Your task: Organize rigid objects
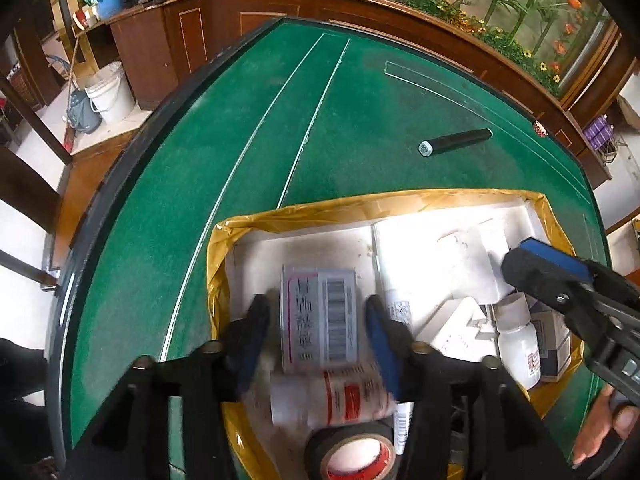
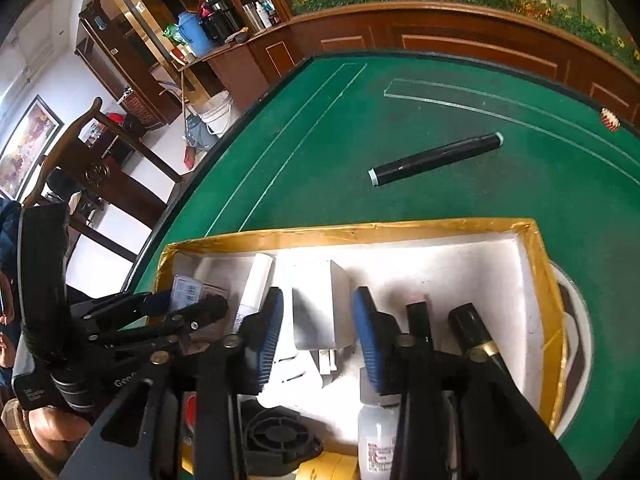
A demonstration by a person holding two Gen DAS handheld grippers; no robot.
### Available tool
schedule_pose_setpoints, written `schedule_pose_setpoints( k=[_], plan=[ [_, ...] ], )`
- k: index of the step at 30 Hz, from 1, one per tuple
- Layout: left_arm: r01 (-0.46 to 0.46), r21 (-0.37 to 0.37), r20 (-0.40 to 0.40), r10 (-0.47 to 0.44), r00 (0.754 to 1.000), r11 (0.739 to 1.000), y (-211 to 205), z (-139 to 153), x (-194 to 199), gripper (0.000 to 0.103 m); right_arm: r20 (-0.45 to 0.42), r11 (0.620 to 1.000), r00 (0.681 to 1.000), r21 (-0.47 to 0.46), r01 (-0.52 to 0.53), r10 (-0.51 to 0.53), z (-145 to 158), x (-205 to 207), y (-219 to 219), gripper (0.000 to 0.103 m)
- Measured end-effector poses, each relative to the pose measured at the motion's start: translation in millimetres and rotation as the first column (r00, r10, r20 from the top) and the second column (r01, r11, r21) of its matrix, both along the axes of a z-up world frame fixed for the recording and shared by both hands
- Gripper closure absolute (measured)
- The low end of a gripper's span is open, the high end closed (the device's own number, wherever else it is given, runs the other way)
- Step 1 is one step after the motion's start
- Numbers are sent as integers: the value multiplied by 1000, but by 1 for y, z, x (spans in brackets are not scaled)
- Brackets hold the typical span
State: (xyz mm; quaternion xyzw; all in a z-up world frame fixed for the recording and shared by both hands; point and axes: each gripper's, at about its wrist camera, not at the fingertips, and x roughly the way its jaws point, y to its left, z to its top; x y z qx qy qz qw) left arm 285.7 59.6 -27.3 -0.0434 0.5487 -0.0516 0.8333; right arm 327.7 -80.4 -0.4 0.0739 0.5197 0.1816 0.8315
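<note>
Over the yellow-rimmed box (image 1: 256,220), left gripper (image 1: 318,328) is spread clear of a barcoded carton (image 1: 320,320); right gripper (image 2: 318,336) is parted around a white adapter (image 2: 320,304), unclamped.

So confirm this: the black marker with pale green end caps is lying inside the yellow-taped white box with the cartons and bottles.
Not inside. The black marker with pale green end caps lies on the green felt table, beyond the yellow-taped white box. The right wrist view shows it clearly.

We see a box (image 1: 360,206) under each tool on the table (image 1: 240,120), a marker (image 1: 456,142) lying beyond it.
</note>
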Motion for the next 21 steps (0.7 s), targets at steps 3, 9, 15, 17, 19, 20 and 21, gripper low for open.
schedule_pose_setpoints(
  k=[3,9,15,17,19,20,21],
  plan=[
    [-2,16,27,2,1000,1000,-5,11,-11,31,33,1000,999,-27,-9,10,13,-12,-3,57],
    [-9,25,68,7,998,1000,-13,34,-41,22,67,998,998,-57,-9,12,38,-48,-19,38],
    [-18,-16,89,19,996,1000,-20,50,-74,10,75,990,997,-140,-5,16,54,-85,-27,19],
    [-12,-41,79,16,997,999,-23,53,-82,10,63,982,998,-185,28,-17,56,-92,-29,15],
    [-17,-68,75,22,997,998,-24,56,-87,10,47,974,998,-222,52,-42,57,-96,-31,15],
    [-24,-92,69,30,997,995,-25,57,-89,10,42,969,998,-241,58,-49,57,-97,-30,15],
    [-31,-125,56,38,998,992,-23,57,-91,10,42,964,998,-257,62,-53,59,-98,-30,15]
  ],
)
